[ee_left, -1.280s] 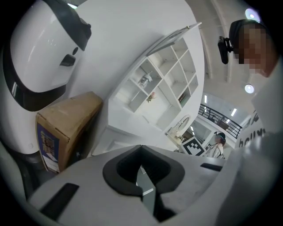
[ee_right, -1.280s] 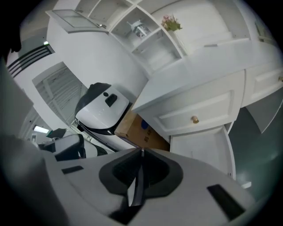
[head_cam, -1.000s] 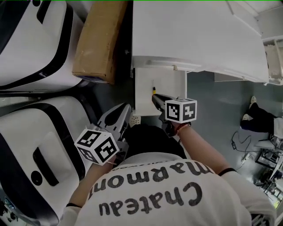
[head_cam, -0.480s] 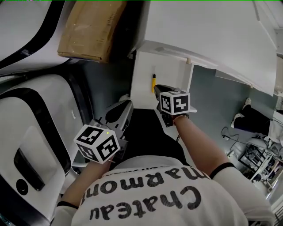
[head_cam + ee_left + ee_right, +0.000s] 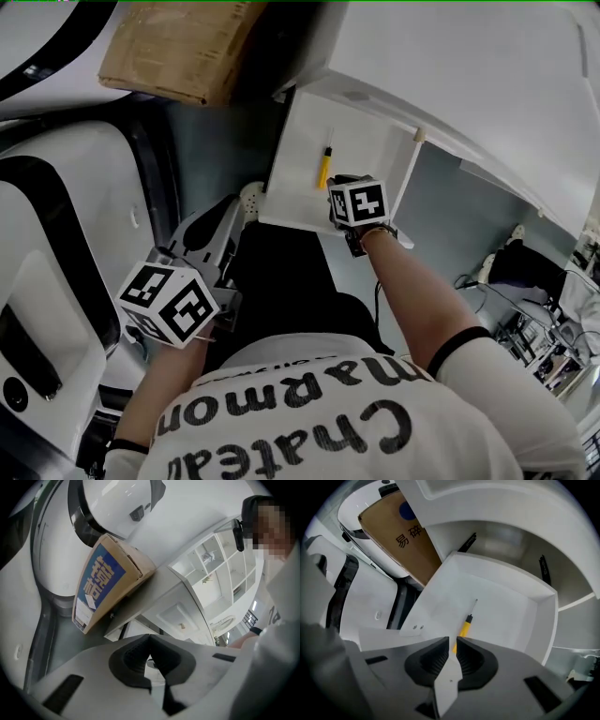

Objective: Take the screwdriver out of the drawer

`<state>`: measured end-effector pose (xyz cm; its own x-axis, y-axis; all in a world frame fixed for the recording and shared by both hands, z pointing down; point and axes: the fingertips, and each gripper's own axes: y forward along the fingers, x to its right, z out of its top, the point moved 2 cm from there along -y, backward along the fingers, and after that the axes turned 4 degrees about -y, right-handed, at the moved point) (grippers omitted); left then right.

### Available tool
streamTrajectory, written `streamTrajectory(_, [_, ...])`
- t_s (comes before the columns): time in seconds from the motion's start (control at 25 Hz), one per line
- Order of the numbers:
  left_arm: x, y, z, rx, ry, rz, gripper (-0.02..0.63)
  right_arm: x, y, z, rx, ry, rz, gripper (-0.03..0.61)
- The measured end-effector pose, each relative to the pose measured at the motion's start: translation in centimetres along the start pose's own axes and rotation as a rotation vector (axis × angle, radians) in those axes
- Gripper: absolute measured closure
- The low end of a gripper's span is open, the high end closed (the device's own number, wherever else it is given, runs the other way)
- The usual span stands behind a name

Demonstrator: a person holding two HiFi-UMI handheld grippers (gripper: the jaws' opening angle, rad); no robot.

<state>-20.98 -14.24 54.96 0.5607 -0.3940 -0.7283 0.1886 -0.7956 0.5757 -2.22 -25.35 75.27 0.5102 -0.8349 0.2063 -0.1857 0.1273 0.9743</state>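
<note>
- Screwdriver [image 5: 323, 170], yellow-handled, is seen lying flat near the middle of the open white drawer [image 5: 281, 217], its thin shaft pointed toward the drawer's back.
- At the left, the left gripper [image 5: 225, 208] is held just beside the drawer's front corner, its jaws closed together on nothing. A cardboard box [image 5: 178, 47] is seen further up.
- At the right, the right gripper [image 5: 453, 642] is pointed steeply down over the handle end, its jaws pressed almost together and empty. The handle seems to lie just beyond the tips, though contact cannot be judged.
- For a good grasp, the right jaws would need to be spread first and set across the yellow handle rather than the shaft. They would then be closed firmly and the tool lifted straight up, clear of the drawer walls.
- Compared with a second earlier, both grippers have been lowered, the right one more, and the right has been tipped downward over the drawer. The screwdriver has not been moved.
</note>
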Motion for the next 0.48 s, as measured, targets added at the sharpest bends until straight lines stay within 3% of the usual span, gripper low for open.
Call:
streamTrajectory(0.28, [-2.1,-0.4,-3.0,0.015,-0.09,0.081,0.591,1.3,3.2,-0.5,-0.094,0.033,0.064,0.537])
streamTrajectory(0.48, [-2.1,0.0,-4.5,0.014,-0.115,0.085,0.591,1.7,5.2,0.3,-0.125,-0.051,0.041,0.537])
